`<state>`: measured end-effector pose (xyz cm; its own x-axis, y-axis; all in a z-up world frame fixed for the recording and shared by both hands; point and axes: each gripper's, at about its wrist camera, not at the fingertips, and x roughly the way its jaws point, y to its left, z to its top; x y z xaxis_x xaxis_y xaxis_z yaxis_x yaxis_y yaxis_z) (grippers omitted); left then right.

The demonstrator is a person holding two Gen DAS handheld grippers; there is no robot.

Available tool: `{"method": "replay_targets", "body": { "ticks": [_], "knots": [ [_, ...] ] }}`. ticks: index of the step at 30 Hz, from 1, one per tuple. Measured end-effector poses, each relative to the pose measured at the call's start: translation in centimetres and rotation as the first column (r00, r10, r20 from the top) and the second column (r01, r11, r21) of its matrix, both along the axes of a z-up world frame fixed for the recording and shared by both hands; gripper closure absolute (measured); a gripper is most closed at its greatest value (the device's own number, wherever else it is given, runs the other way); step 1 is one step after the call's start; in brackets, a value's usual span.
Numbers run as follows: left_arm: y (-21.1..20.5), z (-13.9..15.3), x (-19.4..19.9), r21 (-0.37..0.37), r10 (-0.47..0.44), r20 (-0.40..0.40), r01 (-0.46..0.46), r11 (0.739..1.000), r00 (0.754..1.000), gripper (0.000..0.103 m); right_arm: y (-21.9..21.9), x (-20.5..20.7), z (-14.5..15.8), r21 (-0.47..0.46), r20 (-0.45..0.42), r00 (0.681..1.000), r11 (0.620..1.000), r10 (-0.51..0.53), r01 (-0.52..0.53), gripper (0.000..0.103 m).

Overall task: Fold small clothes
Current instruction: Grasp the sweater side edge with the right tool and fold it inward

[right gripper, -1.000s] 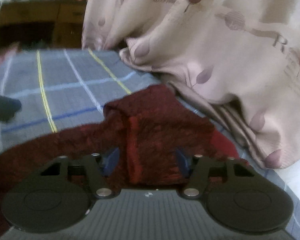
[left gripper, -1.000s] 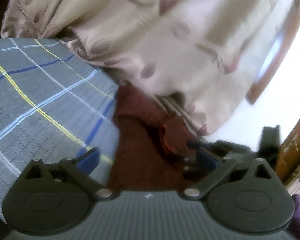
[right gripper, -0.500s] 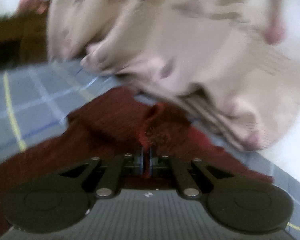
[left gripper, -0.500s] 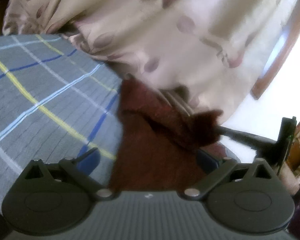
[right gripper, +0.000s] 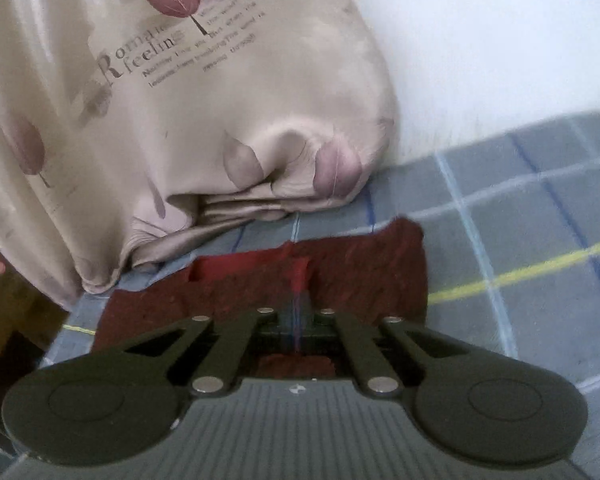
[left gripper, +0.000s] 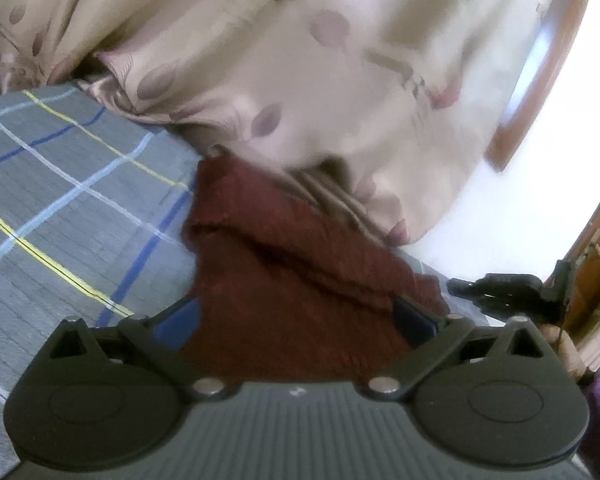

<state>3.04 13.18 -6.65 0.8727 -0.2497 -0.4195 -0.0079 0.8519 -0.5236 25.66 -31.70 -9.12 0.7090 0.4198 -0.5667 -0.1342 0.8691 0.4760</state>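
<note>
A dark red knitted garment [left gripper: 292,280] lies on the grey checked bedspread [left gripper: 60,208]. My left gripper [left gripper: 296,316] is open, its blue-padded fingers spread either side of the garment, just above it. In the right wrist view the garment [right gripper: 360,272] is folded over and my right gripper [right gripper: 298,300] is shut on a pinched ridge of it. The right gripper also shows at the right edge of the left wrist view [left gripper: 500,292], beside the garment's corner.
A beige leaf-print curtain [left gripper: 300,60] hangs down onto the far side of the bed, touching the garment's far edge; it also shows in the right wrist view [right gripper: 160,100]. A wooden door frame [left gripper: 596,260] stands at right. A white wall [right gripper: 500,40] lies behind.
My right gripper shut on a fold of the red garment and swung it over to the right. My left gripper stayed open and moved closer over the garment.
</note>
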Motion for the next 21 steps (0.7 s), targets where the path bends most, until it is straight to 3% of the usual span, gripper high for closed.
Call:
{"method": "replay_targets", "body": {
  "ticks": [4,8,12,15,17,21],
  "knots": [
    [-0.4,-0.2,0.8,-0.024,-0.003,-0.028,0.003,1.000,1.000,0.000,1.7,0.9,-1.3,0.018,-0.030,0.998,0.998,0.063,-0.063,0.084],
    [-0.7,-0.1,1.1,-0.010,-0.005,-0.031,0.005,1.000,1.000,0.000,2.8,3.1,-2.5,0.012,-0.066,0.995,0.998,0.070,-0.069,0.071],
    [-1.0,-0.3,1.6,-0.009,-0.016,-0.043,0.015,1.000,0.999,0.000,3.2,4.4,-4.5,0.023,-0.148,0.988,0.999,0.052,-0.049,0.068],
    [-1.4,-0.6,2.2,-0.017,-0.021,-0.067,0.020,1.000,0.998,0.000,4.1,4.4,-5.4,0.044,-0.145,0.986,0.996,0.077,-0.071,0.069],
    [-1.6,-0.6,2.3,-0.029,-0.022,-0.075,0.020,0.999,0.997,0.000,4.4,4.6,-5.8,0.024,-0.151,0.986,0.998,0.063,-0.061,0.089],
    [-1.8,-0.2,2.3,-0.026,-0.023,-0.062,0.021,0.999,0.998,0.000,4.2,3.9,-4.5,0.025,-0.060,0.997,0.998,0.052,-0.051,0.091]
  ]
}}
